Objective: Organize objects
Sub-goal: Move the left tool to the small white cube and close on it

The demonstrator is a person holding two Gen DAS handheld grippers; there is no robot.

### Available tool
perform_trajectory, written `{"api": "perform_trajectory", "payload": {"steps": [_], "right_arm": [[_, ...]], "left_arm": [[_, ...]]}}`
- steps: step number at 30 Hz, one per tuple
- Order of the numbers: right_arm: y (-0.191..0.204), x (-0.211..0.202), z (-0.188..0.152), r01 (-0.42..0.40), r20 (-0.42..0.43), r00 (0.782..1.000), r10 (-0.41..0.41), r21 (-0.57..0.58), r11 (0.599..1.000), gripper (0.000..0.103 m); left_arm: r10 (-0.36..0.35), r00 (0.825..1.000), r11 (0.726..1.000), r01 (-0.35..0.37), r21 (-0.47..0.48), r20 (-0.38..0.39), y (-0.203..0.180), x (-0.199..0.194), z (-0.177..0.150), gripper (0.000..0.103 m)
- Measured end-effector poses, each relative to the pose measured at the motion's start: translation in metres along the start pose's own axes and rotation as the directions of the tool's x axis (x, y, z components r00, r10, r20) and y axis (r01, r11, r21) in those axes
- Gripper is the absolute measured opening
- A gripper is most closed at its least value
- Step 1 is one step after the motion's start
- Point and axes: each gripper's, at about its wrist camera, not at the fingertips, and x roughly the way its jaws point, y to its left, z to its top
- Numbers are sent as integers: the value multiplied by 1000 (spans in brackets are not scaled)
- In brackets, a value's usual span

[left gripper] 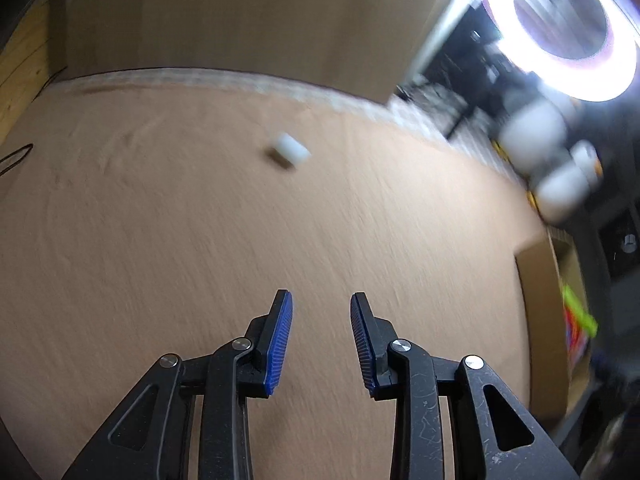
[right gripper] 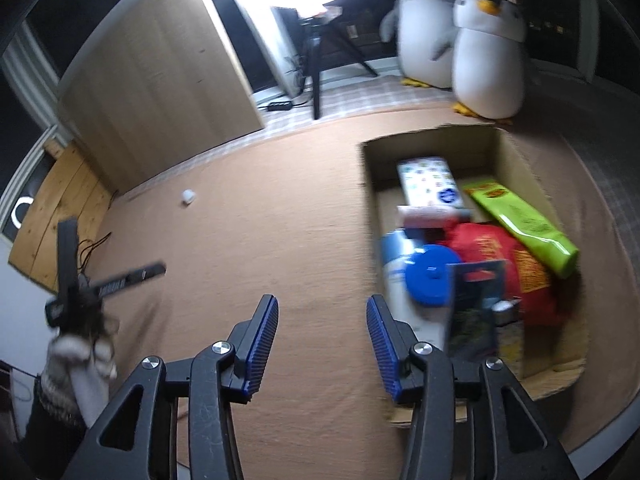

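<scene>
A small white block [left gripper: 289, 151] lies alone on the tan mat, ahead of my left gripper [left gripper: 321, 300], which is open and empty above the mat. The block also shows far off in the right wrist view [right gripper: 188, 196]. My right gripper [right gripper: 322, 304] is open and empty, just left of an open cardboard box [right gripper: 520, 152]. The box holds a green packet [right gripper: 524, 220], a red bag [right gripper: 516, 264], a blue lid [right gripper: 430, 274], a white carton [right gripper: 428, 182] and other packs. My left gripper also shows in the right wrist view [right gripper: 68, 276].
Two plush penguins [right gripper: 486, 52] stand behind the box. A ring light on a tripod [right gripper: 316, 60] and a wooden cabinet [right gripper: 160, 80] stand at the back. A cable [right gripper: 94, 246] lies at the mat's left edge. The box's edge shows at right in the left wrist view [left gripper: 540, 280].
</scene>
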Motion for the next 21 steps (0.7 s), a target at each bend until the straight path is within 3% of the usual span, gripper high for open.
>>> {"api": "perform_trajectory", "payload": {"steps": [5,14,21], "right_arm": [[23,7,2,-42,-4,999,42,-25,999,45],[38,20,-7,-65,-49,997,63,-45,997,47],[25,23,-15,-62,-72,996,61,-7,998,47]], "left_arm": [[4,999,998,-2,-56,37,10,6,44,48],[73,997,991,-72,-113,10,23,51,103,48],[81,996,982,-84,-168,-25,25,82,123,48]]}}
